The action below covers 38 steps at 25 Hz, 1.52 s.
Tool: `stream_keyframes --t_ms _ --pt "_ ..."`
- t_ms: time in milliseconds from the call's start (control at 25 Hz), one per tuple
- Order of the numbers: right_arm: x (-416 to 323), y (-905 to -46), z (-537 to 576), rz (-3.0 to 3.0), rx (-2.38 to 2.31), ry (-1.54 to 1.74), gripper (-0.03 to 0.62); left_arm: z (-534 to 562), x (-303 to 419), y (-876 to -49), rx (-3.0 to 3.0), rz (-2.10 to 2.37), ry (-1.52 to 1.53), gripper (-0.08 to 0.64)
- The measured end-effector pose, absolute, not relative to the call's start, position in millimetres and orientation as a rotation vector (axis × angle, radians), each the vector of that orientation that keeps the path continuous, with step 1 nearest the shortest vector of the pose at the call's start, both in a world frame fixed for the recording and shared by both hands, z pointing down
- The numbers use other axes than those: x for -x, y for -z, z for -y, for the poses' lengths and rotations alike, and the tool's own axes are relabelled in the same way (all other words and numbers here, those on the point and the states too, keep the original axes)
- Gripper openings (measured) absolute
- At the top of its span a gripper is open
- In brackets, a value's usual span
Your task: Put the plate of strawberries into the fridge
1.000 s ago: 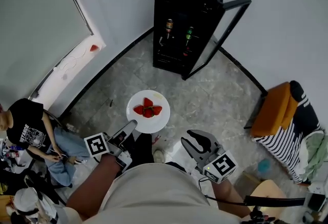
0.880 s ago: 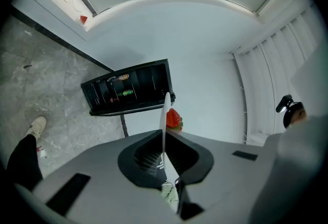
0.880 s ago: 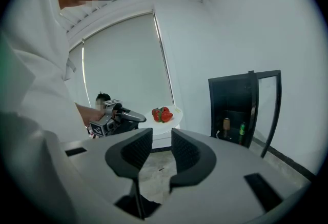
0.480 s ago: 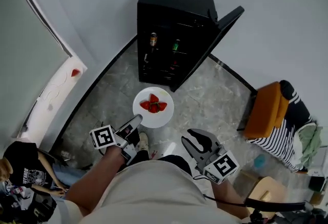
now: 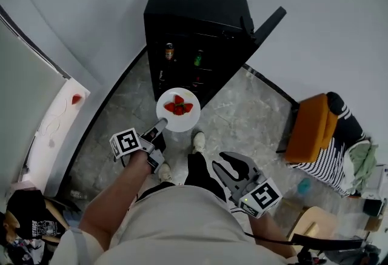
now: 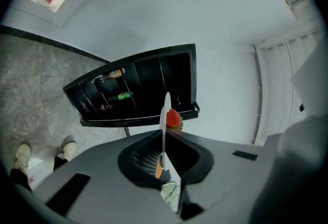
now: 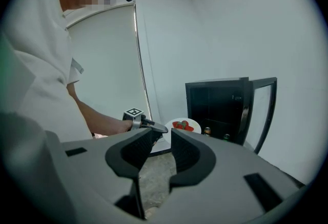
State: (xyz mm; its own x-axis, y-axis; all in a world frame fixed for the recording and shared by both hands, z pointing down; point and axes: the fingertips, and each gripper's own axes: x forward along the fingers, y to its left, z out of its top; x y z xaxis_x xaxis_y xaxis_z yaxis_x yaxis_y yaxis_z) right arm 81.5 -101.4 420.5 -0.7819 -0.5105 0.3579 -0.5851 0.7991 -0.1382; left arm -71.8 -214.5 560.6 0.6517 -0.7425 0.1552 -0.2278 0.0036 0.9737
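Head view, looking steeply down and read from left to right: far off to the left of the left claw (image 5: 161, 122), a white ledge (image 5: 57, 118) carries a small red item too small to identify, and a seated person (image 5: 24, 221) shows at the lower left corner. Next is the left claw itself, held out in front of the wearer's body and closed tight on the near rim of the white plate (image 5: 182, 123). Its own camera shows the plate edge-on, pinched between the jaws. The strawberries (image 5: 178, 106) sit heaped in the middle of the plate, just beyond the claw's tips. Directly ahead of that claw, past the plate, the black fridge (image 5: 200, 9) stands on the grey stone floor (image 5: 242, 118). Bottles (image 5: 169, 51) are visible on its shelves, and its glass door (image 5: 267, 21) is swung wide to the right. To the right of the left claw and nearer the body, the right claw (image 5: 232, 165) hangs with its jaws apart and nothing between them. Well off to the right of that claw are an orange chair (image 5: 306, 127) and a striped cloth (image 5: 336, 154). As for progress, the plate is in the air, close to the open fridge front but not inside it. What seems left is setting it on a shelf, letting go, and perhaps shutting the door.
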Motion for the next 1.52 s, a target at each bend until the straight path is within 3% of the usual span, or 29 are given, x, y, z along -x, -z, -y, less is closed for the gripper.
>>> stream_keyframes --t_ms 680,1520 --pt "-155.0 -428.0 276.1 2.666 -0.59 -0.323 0.123 444.4 35.7 -648.9 -1.408 1.048 0.62 0.025" --pt "-239.5 -457.9 353.5 2.546 -0.633 -0.421 0.123 567.2 40.5 -739.4 -1.254 1.337 0.466 0.028"
